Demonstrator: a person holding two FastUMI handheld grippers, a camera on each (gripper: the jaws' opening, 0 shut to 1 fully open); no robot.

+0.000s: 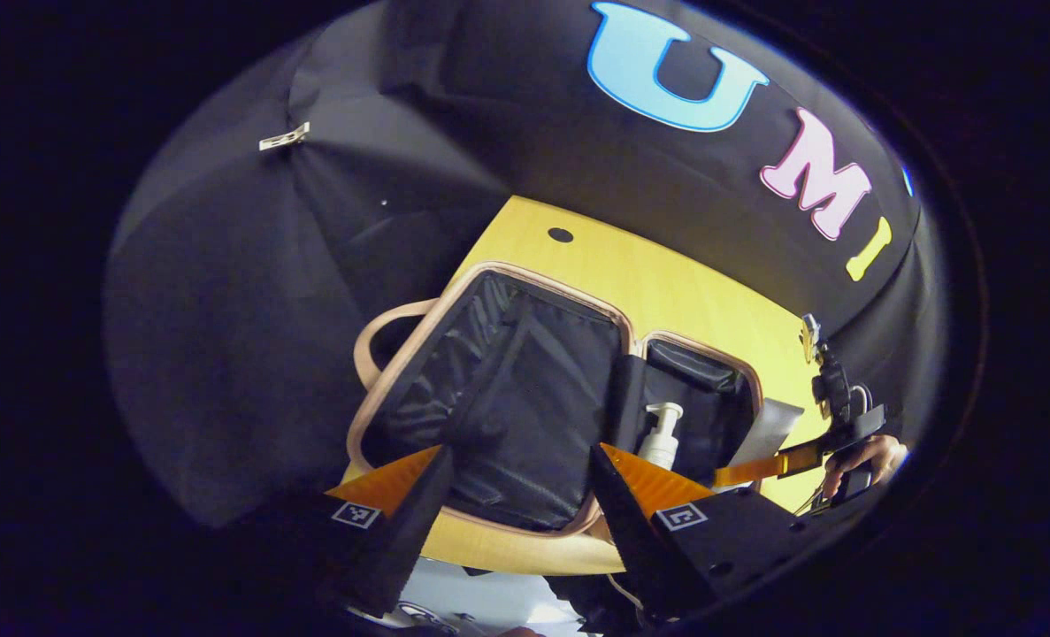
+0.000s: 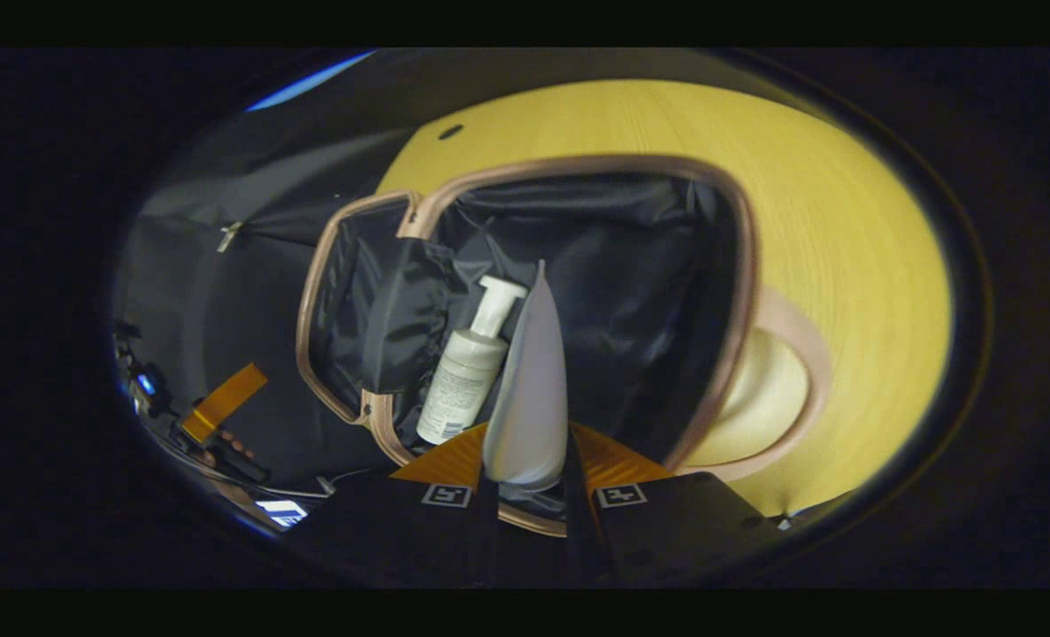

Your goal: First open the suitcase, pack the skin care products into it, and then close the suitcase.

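The pink-rimmed suitcase lies open on the yellow table, both black-lined halves facing up. A white pump bottle lies in the half on the right. My left gripper is open with nothing between its fingers, above the near edge of the other half. In the right gripper view, my right gripper is shut on a pale grey tube, held upright over the suitcase beside the pump bottle. The left gripper view shows that tube and right gripper at the case's right edge.
The suitcase handle sticks out over the table's left edge. A hand holds the right gripper at the far right. The table has bare wood beyond the case, with a small round hole near the back. My left gripper appears far left.
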